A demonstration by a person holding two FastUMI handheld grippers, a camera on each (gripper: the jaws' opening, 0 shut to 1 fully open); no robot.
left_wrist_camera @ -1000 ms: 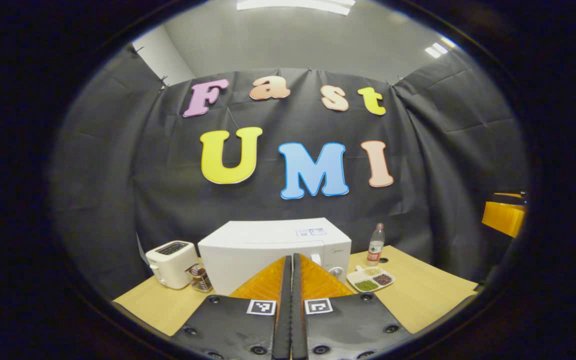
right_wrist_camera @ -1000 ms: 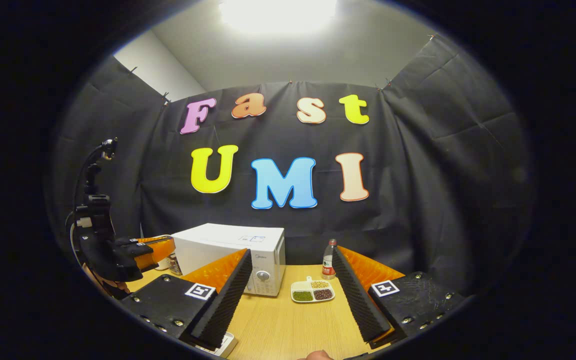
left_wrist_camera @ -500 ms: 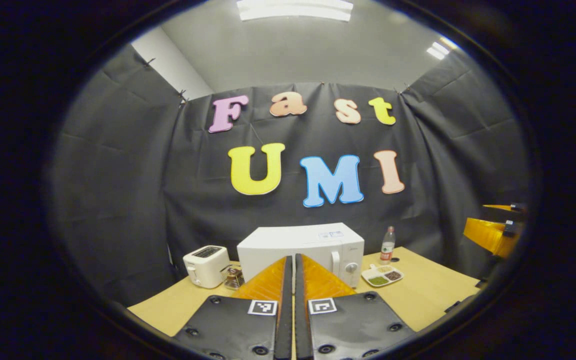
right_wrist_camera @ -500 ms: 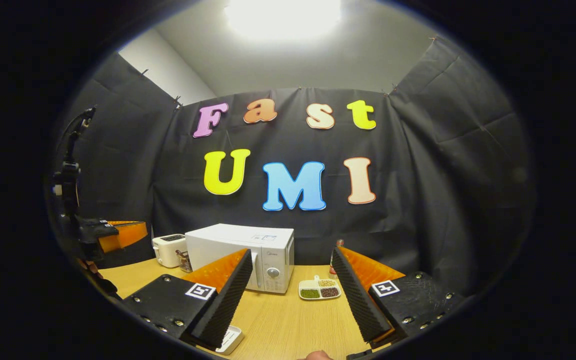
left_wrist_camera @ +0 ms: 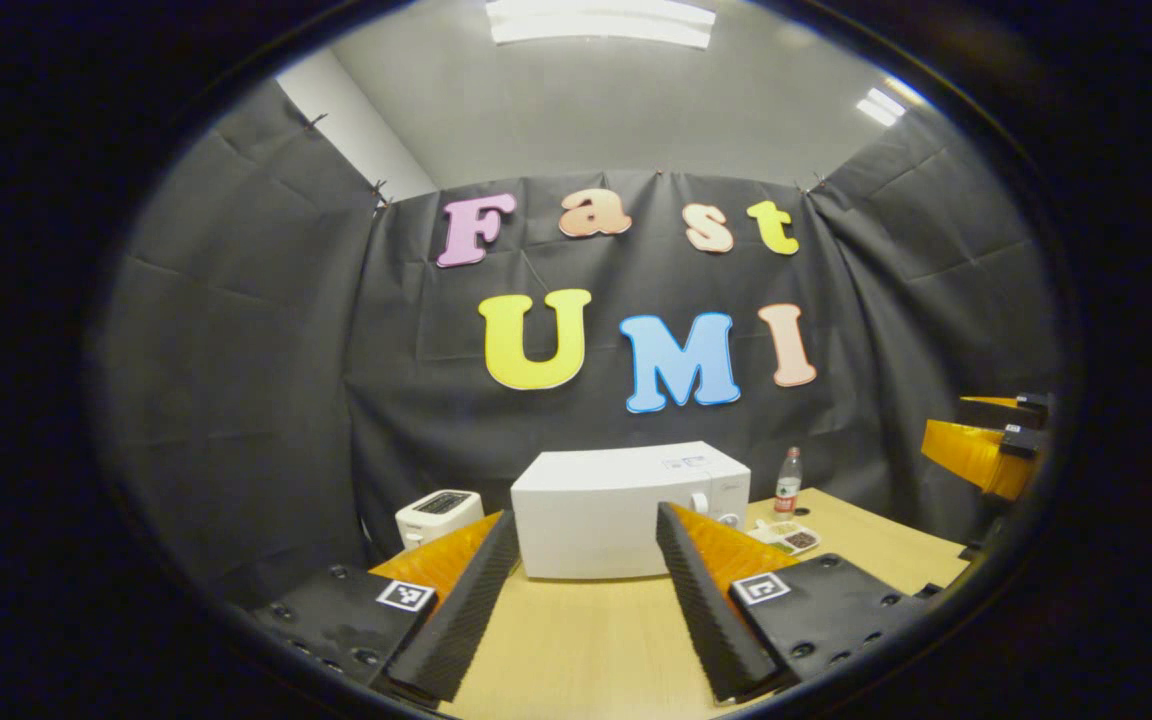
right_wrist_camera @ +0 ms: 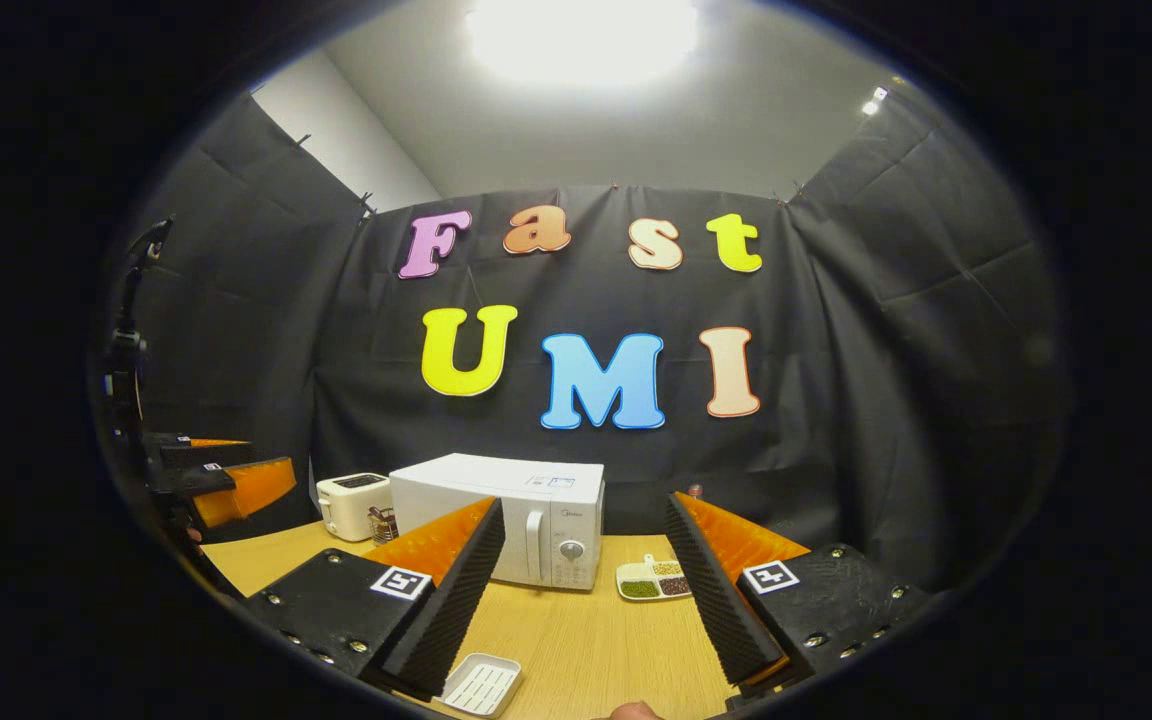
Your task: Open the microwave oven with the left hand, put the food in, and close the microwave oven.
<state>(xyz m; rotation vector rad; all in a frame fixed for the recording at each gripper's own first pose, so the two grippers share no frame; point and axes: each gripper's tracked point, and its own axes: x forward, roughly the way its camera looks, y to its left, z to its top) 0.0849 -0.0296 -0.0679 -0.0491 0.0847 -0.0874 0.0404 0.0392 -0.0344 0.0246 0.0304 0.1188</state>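
Your left tool (left_wrist_camera: pixel 581 560) has its fingers spread wide with nothing between them, hanging over the wooden tabletop (left_wrist_camera: pixel 586 640) and aimed at the white microwave oven (left_wrist_camera: pixel 626 510), which stands with its door shut toward the back of the tabletop, well apart from the fingertips. Beside the microwave oven on its left you have a white toaster (left_wrist_camera: pixel 438 515); on its right, near the control knob, a divided white dish of food (left_wrist_camera: pixel 786 537) lies flat on the tabletop, with a clear plastic bottle (left_wrist_camera: pixel 788 482) upright just behind it. Your right tool (right_wrist_camera: pixel 586 560) is likewise wide open and holds nothing, poised above the tabletop (right_wrist_camera: pixel 586 650) with the microwave oven (right_wrist_camera: pixel 516 520) and its vertical door handle showing between its fingers, and the dish of food (right_wrist_camera: pixel 653 580), with green, pale and dark portions in separate compartments, resting just to the right of the microwave oven. A small white slatted tray (right_wrist_camera: pixel 481 685) lies on the near part of the tabletop under the right tool's left finger, and the toaster (right_wrist_camera: pixel 353 503) sits left of the microwave oven with a small dark jar (right_wrist_camera: pixel 381 522) between them. At the left edge of the right gripper view you can see the left tool (right_wrist_camera: pixel 226 480) held off to the side, and at the right edge of the left gripper view the right tool (left_wrist_camera: pixel 986 450) is raised above the tabletop's far corner
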